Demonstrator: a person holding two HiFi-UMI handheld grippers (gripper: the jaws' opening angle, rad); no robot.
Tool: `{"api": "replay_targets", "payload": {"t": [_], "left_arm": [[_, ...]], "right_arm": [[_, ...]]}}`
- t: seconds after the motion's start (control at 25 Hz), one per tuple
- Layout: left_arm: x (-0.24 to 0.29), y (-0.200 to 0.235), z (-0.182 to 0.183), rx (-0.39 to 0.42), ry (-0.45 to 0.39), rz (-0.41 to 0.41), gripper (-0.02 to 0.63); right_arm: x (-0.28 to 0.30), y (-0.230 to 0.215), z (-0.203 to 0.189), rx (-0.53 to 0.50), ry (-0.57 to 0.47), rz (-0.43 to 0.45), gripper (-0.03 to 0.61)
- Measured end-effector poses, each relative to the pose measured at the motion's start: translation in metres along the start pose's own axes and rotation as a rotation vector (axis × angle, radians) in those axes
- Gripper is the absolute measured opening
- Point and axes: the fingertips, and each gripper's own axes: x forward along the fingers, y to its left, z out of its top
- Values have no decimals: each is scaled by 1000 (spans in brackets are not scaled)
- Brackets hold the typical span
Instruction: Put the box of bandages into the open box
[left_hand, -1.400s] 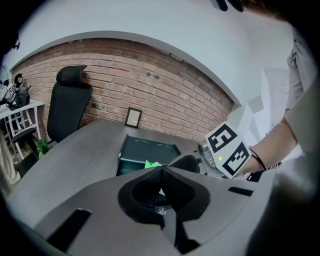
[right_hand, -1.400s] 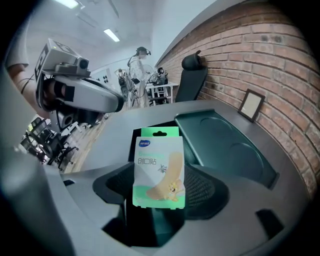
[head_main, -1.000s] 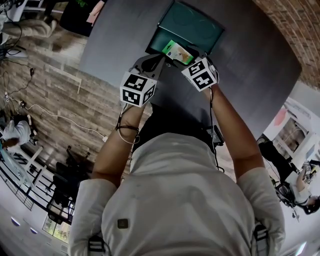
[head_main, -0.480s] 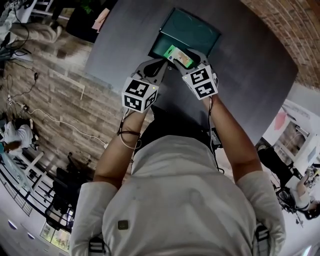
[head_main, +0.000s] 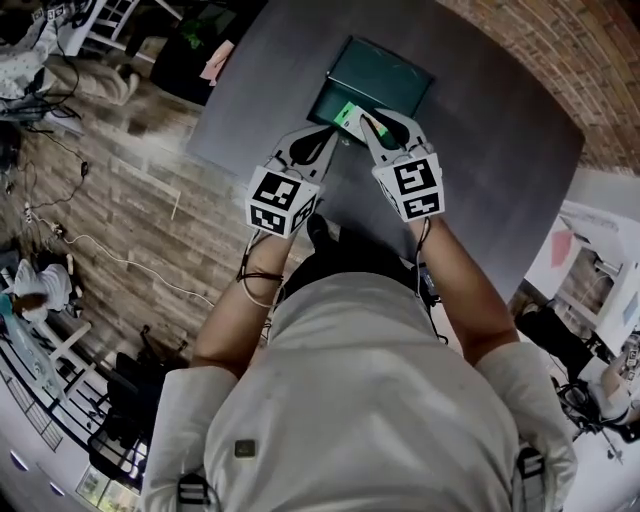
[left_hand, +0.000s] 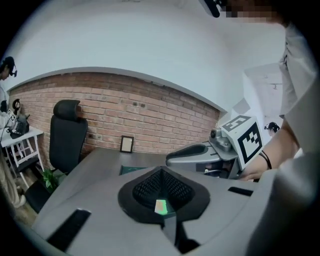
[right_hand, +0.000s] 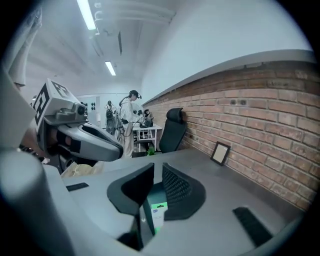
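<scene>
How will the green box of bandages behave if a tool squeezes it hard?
It may dent: the box of bandages looks like thin card, and the right tool, whose jaws are closing, has it between them. It is probably light, as it is slim and small beside the pads. With flat sides, it should not roll.

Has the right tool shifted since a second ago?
Yes. Right tool has drawn back from the open box's near edge toward the person; its jaws are closing with the box of bandages between them.
</scene>
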Motion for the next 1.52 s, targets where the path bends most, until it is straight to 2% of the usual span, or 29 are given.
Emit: {"api": "replay_targets", "payload": {"t": [0.28, 0.6, 0.84, 1.04, 1.28, 1.52], "left_arm": [[-57, -29, 40, 69, -100, -20, 15], [-130, -61, 81, 135, -214, -31, 15], [-174, -81, 105, 164, -292, -34, 15], [-190, -87, 100, 153, -307, -40, 15], [-194, -108, 105, 158, -317, -31, 15], [-185, -145, 101, 132, -317, 29, 15]], "right_arm": [[-59, 26, 50, 9, -120, -25, 34], [-128, 64, 107, -19, -260, -23, 21], [-174, 90, 133, -49, -331, -17, 21], [-194, 105, 137, -59, -355, -23, 21], [-219, 98, 134, -62, -371, -22, 21], [-245, 83, 122, -67, -393, 41, 21]]}}
